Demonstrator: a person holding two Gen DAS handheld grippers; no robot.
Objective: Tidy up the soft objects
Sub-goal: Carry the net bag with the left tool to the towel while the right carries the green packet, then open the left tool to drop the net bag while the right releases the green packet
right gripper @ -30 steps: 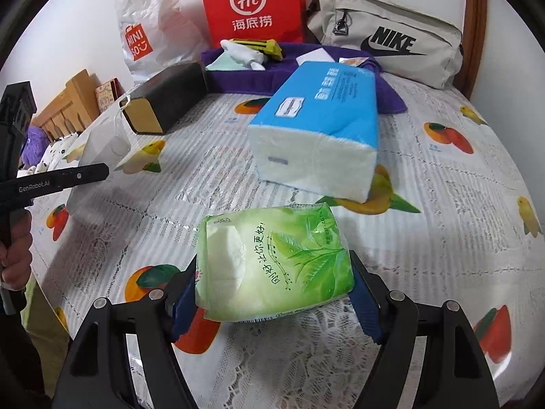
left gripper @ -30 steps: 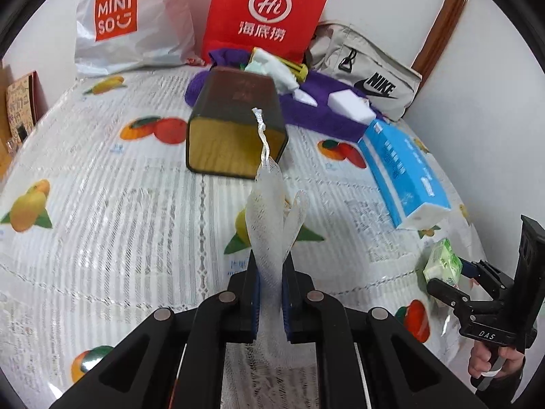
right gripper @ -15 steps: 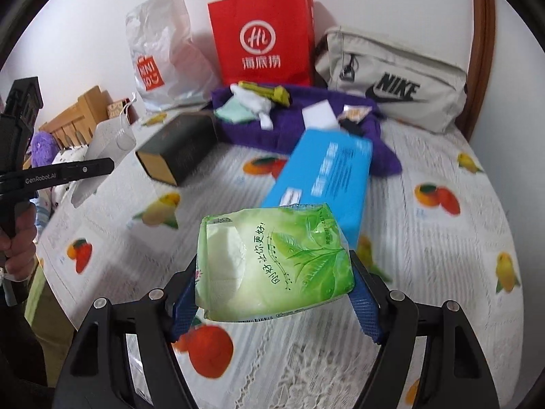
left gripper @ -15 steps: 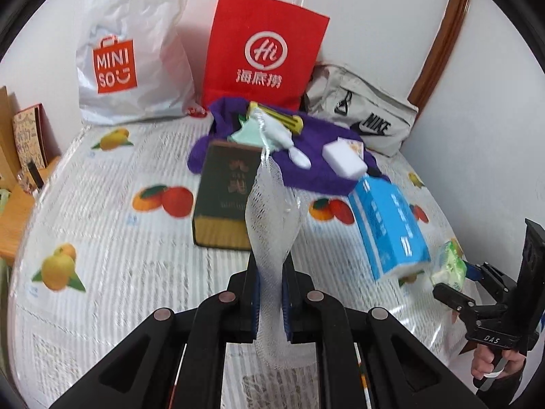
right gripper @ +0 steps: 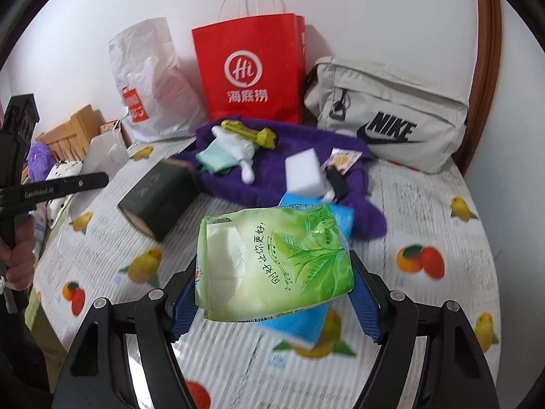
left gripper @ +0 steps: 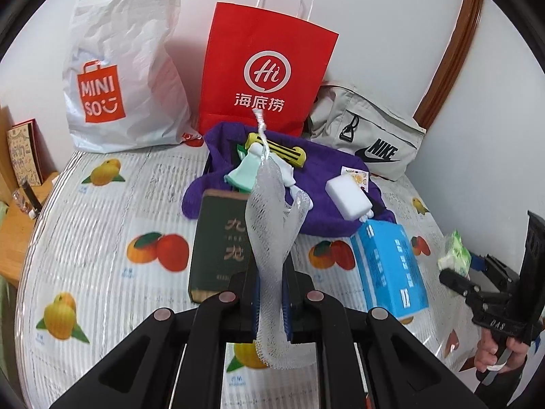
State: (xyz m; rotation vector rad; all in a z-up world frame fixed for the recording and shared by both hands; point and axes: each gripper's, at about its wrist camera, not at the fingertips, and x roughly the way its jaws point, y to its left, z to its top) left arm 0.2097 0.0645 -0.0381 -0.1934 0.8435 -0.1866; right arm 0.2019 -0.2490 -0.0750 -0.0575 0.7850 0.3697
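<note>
My left gripper (left gripper: pixel 270 293) is shut on a white mesh bath net (left gripper: pixel 272 225) that stands up between its fingers, its string pointing upward. The right gripper (right gripper: pixel 272 286) is shut on a green tissue pack (right gripper: pixel 276 260), held above the table; this gripper also shows at the right edge of the left wrist view (left gripper: pixel 463 266). Below lie a blue tissue box (left gripper: pixel 388 266), a dark green box (left gripper: pixel 221 245), and a purple towel (left gripper: pixel 327 211) carrying a white sponge (left gripper: pixel 349 196), a mint cloth (left gripper: pixel 247 170) and a yellow object (left gripper: pixel 282 150).
A red paper bag (left gripper: pixel 265 75), a white plastic bag (left gripper: pixel 119 78) and a grey Nike bag (left gripper: pixel 368 136) stand along the wall at the back. The fruit-print tablecloth (left gripper: pixel 102 238) covers the round table. Wooden furniture (left gripper: pixel 20 156) stands at the left.
Both grippers have risen and pulled back from the table with their loads, so the objects below look smaller and more of the back wall and the bags shows.
</note>
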